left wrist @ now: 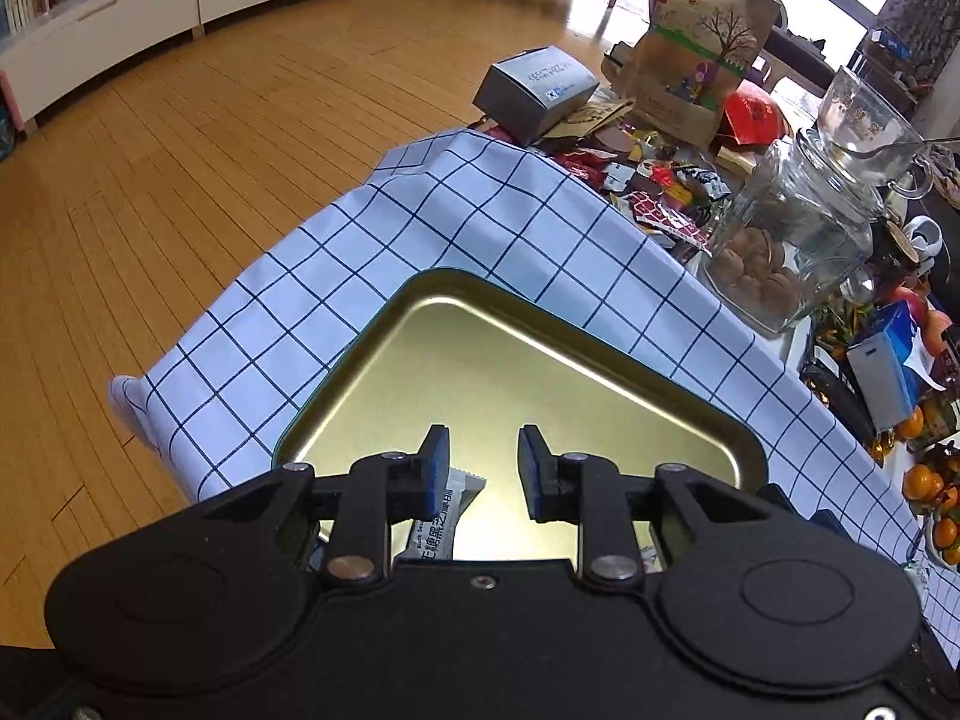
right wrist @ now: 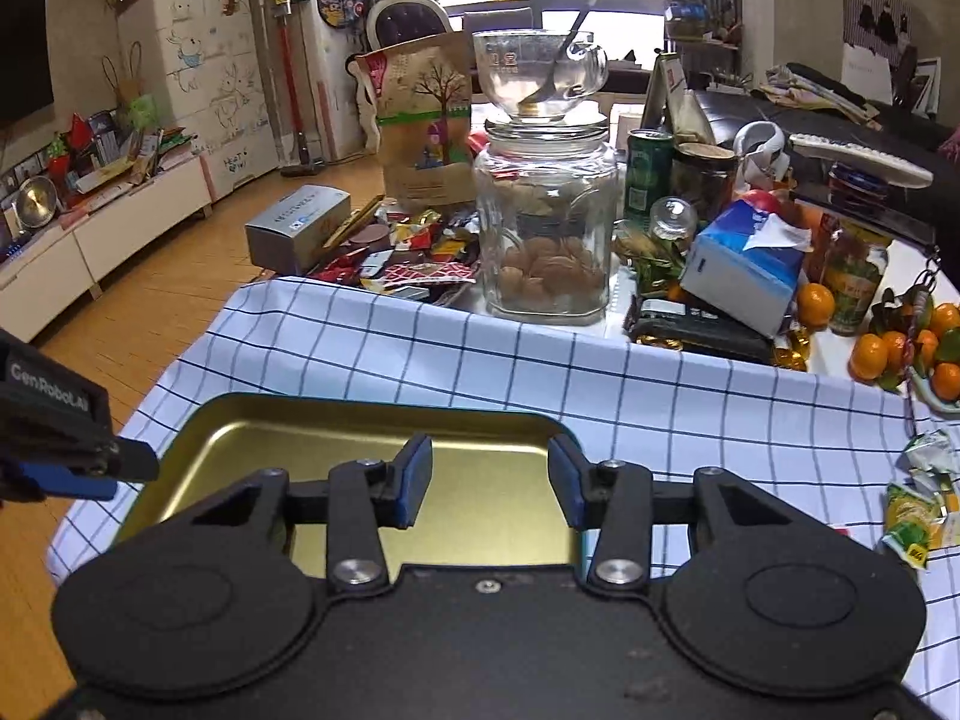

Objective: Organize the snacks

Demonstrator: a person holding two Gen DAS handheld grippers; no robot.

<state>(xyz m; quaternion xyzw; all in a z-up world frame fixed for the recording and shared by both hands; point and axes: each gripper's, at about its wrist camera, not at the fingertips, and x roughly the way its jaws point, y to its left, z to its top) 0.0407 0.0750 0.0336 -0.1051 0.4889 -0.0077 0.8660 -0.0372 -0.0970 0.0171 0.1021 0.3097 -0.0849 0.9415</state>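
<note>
L tool (left wrist: pixel 483 468): black body, two fingers w/ blue pads (left wrist: pixel 441 468), jaws apart w/ a clear gap, nothing between the pads. Pitched downward, fingers pointing fwd and down. Seen from the right wrist view, the L tool (right wrist: pixel 90 471) enters at the left edge, fingers roughly level, pointing right; only part of it shows there.

R tool (right wrist: pixel 489 483): same build, blue pads (right wrist: pixel 420 480) on both fingers, jaws spread wider than the L's, nothing gripped. Held fairly level, tilted slightly down, just right of the L tool and apart from it.
</note>
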